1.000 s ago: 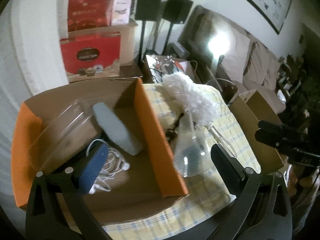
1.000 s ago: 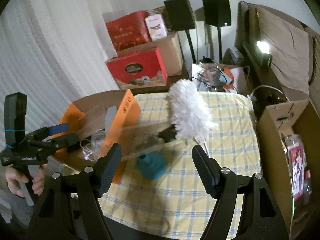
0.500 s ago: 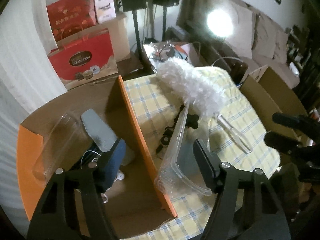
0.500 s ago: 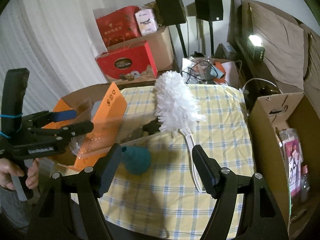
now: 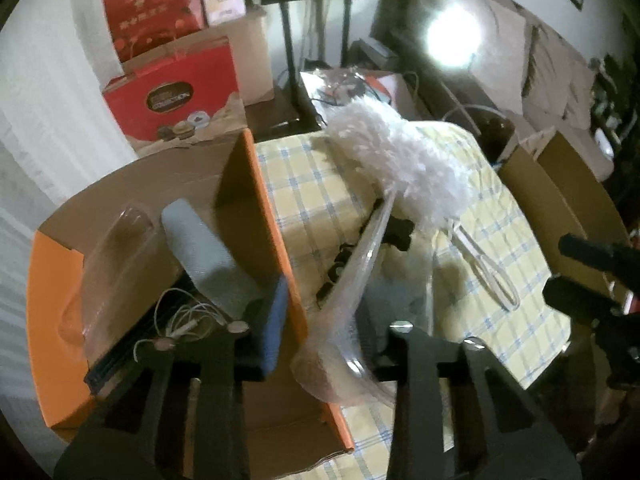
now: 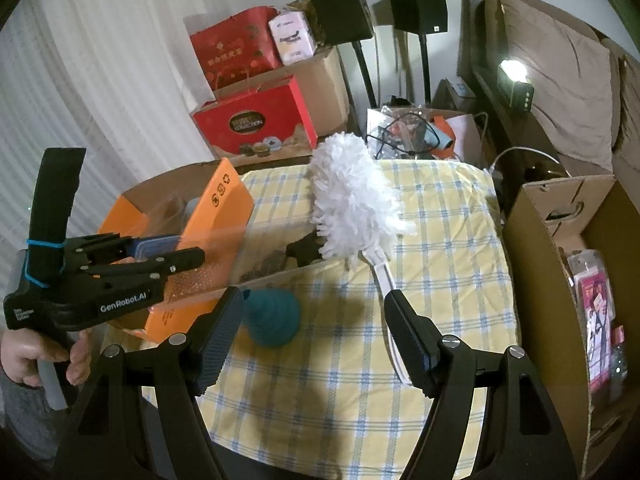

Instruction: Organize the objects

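Note:
An orange cardboard box (image 5: 276, 216) stands on the left of the checked table; it also shows in the right wrist view (image 6: 224, 204). It holds a grey case (image 5: 208, 256), a clear container (image 5: 108, 264) and white earphones (image 5: 180, 316). My left gripper (image 5: 320, 332) is partly closed astride the box's right wall, next to a clear plastic tray (image 5: 360, 280) leaning there; I cannot tell whether it grips the tray. From the right wrist view the left gripper (image 6: 176, 260) and the tray (image 6: 256, 248) are by the box. My right gripper (image 6: 316, 332) is open and empty above a teal object (image 6: 272, 312).
A white fluffy duster (image 6: 352, 208) lies across the table middle, its handle toward me. Small dark items (image 5: 344, 260) lie beside the tray. A tall open cardboard box (image 6: 568, 280) stands right of the table. Red gift boxes (image 6: 256, 120) and speakers (image 6: 340, 8) are behind.
My left gripper's fingers have narrowed from wide open and moved in over the box's right wall beside the clear tray. The right gripper has stayed open and drifted slightly.

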### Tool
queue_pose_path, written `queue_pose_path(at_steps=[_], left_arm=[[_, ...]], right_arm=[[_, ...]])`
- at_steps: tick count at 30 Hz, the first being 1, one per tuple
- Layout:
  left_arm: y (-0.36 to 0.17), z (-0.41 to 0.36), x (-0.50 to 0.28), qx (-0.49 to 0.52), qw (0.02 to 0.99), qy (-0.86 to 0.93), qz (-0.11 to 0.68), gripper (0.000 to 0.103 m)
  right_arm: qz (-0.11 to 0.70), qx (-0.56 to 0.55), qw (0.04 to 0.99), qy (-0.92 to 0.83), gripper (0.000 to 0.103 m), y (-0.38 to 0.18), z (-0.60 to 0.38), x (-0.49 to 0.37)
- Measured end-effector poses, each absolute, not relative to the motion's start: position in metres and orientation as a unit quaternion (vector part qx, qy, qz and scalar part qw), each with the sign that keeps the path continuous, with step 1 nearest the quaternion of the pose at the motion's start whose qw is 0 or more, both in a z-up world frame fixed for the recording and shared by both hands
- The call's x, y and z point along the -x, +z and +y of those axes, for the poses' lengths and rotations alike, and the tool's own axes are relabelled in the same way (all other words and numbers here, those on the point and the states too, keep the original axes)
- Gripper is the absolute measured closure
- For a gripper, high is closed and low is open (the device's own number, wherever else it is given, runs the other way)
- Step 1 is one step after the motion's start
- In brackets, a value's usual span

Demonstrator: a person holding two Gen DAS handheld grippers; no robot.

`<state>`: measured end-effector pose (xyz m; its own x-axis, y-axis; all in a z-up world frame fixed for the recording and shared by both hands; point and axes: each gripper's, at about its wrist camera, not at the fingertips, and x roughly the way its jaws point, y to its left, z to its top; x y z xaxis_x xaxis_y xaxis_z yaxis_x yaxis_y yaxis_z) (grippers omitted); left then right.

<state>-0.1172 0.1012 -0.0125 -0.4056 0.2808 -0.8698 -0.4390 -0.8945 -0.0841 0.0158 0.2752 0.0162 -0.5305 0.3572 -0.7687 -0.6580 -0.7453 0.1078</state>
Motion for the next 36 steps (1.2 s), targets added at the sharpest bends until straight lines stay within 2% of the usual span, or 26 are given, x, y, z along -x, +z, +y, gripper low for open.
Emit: queue_pose_path(at_steps=[9,13,20,21,24,26,31,36], left_arm=[[0.016,0.084,0.111,0.477,0.227,0.847,0.059,0.086],[0.021,0.089,0.093,0.463,0.251,0.845,0.091,0.087],[0.015,0.098,0.070,0.459,0.274,0.835,0.133,0.088],[0.016,0.098,0.068,0.455,0.277,0.835,0.136,0.088],[0.020,0.105,0.054,0.424,0.276,0.845,0.171,0.088],[0.022,0.113,0.041,0.391,0.270,0.857,0.201,0.088],[0.014,0.131,0.025,0.366,0.271,0.854,0.253,0.088],[0.004,0.152,0.015,0.344,0.249,0.854,0.301,0.089]], right_arm=[[0.204,0.370,0.286,0.860,0.029,0.021,0.276,-0.014],[0.196,0.359,0.273,0.871,0.031,0.030,0.274,-0.011],[0.167,0.383,0.233,0.878,0.048,0.032,0.280,0.015],[0.161,0.394,0.225,0.877,0.054,0.028,0.281,0.021],[0.142,0.426,0.214,0.867,0.063,0.013,0.283,0.035],[0.144,0.430,0.226,0.862,0.063,0.005,0.287,0.035],[0.210,0.403,0.264,0.851,0.063,-0.006,0.311,0.007],[0.227,0.410,0.284,0.836,0.061,-0.016,0.323,-0.011]])
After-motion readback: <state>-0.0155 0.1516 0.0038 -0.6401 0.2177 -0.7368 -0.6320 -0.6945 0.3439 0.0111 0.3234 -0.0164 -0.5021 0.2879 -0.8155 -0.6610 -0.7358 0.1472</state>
